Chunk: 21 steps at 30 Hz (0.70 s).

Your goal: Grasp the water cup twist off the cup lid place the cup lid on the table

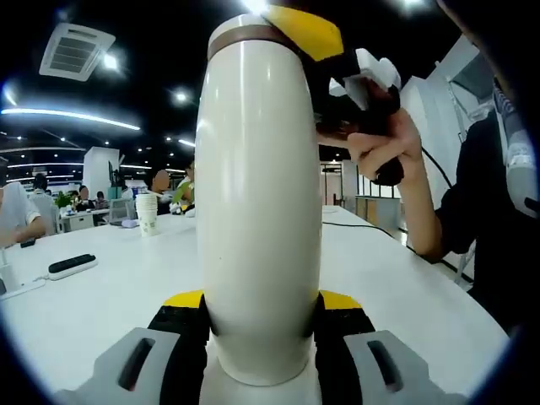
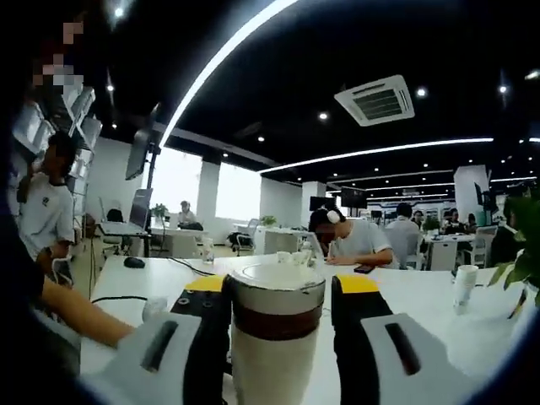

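Observation:
A tall cream water cup (image 1: 257, 211) stands upright between the jaws of my left gripper (image 1: 261, 299), which is shut on its lower body just above the white table (image 1: 110, 304). At its top sit a brown band and the cup lid (image 1: 245, 32). My right gripper (image 1: 337, 59), held by a hand (image 1: 384, 143), comes in from the right and clamps that top. In the right gripper view the cup lid (image 2: 277, 283) sits between the yellow-tipped jaws of my right gripper (image 2: 278, 291), whose black pads (image 2: 218, 337) press against both sides of it.
A stack of paper cups (image 1: 147, 215) and a power strip (image 1: 72, 266) lie on the table's left part. A mouse (image 2: 133, 262), a cable (image 2: 118, 298) and a paper cup (image 2: 464, 285) are on the table too. Several people sit at desks behind; a plant (image 2: 523, 245) is at the right.

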Motion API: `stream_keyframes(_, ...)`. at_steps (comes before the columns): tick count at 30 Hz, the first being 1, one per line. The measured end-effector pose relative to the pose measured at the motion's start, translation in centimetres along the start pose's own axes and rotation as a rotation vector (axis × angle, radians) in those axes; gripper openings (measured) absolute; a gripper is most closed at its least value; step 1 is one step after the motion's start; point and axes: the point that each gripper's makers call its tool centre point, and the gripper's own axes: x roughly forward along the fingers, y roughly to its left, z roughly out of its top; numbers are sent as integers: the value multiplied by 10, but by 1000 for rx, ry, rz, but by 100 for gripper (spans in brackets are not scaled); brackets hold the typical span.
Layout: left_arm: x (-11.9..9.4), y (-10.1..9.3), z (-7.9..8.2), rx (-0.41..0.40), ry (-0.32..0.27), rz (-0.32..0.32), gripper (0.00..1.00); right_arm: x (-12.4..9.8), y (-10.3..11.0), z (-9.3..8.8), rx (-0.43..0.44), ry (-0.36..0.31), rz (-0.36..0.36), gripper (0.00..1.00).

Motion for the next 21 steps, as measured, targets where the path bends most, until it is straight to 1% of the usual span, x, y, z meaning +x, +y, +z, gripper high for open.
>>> stream_keyframes(2, 0, 0, 0, -1, 1, -1, 50, 1, 1, 0, -39, 1, 37, 46)
stream_keyframes(3, 0, 0, 0, -1, 0, 0, 50, 1, 1, 0, -38, 1, 50, 46)
stream_keyframes(5, -1, 0, 0, 0, 0, -1, 50, 1, 3, 0, -35, -1, 100, 46)
stream_keyframes(10, -1, -1, 0, -2, 0, -1, 50, 1, 9, 0, -43, -10, 277, 46)
stream_keyframes(11, -1, -1, 0, -2, 0, -1, 50, 0, 12, 0, -39, -15, 333, 46)
stream_keyframes(14, -1, -1, 0, -2, -1, -2, 50, -1, 14, 0, -23, -35, 463, 46)
stream_keyframes(17, -1, -1, 0, -1, -1, -3, 50, -2, 13, -2, -51, -45, 558, 46)
stream_keyframes(18, -1, -1, 0, -1, -1, -3, 50, -2, 15, -2, -41, -47, 592, 46)
stream_keyframes(21, -1, -2, 0, -3, -1, -3, 50, 0, 14, -3, -25, -49, 639, 46)
